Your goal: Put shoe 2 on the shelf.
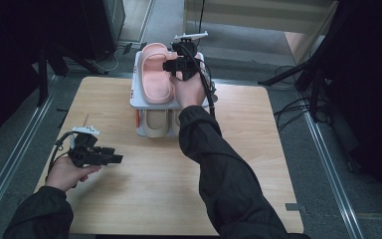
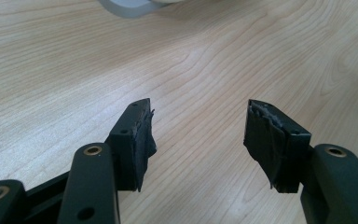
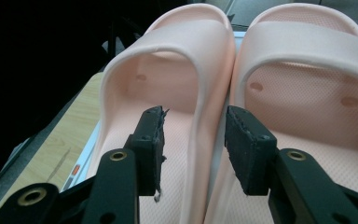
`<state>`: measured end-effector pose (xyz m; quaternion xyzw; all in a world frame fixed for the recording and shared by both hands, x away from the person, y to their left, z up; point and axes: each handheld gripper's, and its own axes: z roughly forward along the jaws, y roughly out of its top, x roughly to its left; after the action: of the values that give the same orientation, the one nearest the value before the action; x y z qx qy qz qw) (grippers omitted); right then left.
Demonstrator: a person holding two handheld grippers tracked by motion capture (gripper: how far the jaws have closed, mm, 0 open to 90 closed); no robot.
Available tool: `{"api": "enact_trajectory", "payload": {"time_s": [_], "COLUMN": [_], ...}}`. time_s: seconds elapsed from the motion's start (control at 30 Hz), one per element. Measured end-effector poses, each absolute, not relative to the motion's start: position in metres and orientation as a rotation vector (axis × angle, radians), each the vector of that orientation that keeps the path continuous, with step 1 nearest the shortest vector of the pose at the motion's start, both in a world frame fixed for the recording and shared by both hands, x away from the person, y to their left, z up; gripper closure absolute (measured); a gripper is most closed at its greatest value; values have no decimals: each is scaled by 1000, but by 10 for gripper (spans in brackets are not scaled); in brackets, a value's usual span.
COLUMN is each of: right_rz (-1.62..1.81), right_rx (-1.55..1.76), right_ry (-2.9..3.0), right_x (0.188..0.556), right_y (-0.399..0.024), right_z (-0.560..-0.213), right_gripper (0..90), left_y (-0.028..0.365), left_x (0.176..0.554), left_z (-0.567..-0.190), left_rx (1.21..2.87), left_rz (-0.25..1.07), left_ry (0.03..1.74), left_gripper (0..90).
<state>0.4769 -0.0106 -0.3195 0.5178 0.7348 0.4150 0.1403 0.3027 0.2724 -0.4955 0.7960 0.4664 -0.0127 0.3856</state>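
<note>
Two pink slippers lie side by side on top of a white two-tier rack (image 1: 138, 102) at the table's far edge. In the high view the left pink slipper (image 1: 154, 74) is plain, while a hand covers its mate. My right gripper (image 1: 171, 65) hovers over them. In the right gripper view its jaws (image 3: 194, 135) straddle the touching side walls of the left slipper (image 3: 168, 70) and the right slipper (image 3: 307, 93), with a gap at the left pad. My left gripper (image 1: 115, 158) hangs open over bare wood (image 2: 198, 126) at the near left, nothing between its jaws.
A beige pair of slippers (image 1: 154, 124) sits on the rack's lower tier. The wooden table (image 1: 144, 189) stretches between the rack and the person. A corner of the white rack (image 2: 130, 7) shows ahead of the left gripper. Dark stands and cables ring the table.
</note>
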Motion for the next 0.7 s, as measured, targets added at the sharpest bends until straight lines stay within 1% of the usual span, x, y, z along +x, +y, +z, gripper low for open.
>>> {"api": "enact_trajectory", "payload": {"time_s": [0.4, 0.7], "right_rz": [1245, 1324], "right_rx": [1425, 1318], "right_ry": [2232, 2324], "right_x": [449, 410], "right_y": [-26, -34], "right_z": [-322, -316], "right_gripper": [584, 579], "left_y": [270, 269], "left_x": [304, 305], "left_z": [-496, -496], "left_rx": [2034, 2033], "left_rz": [-31, -34], "left_ry": [1190, 1188], "left_gripper": [410, 396]}}
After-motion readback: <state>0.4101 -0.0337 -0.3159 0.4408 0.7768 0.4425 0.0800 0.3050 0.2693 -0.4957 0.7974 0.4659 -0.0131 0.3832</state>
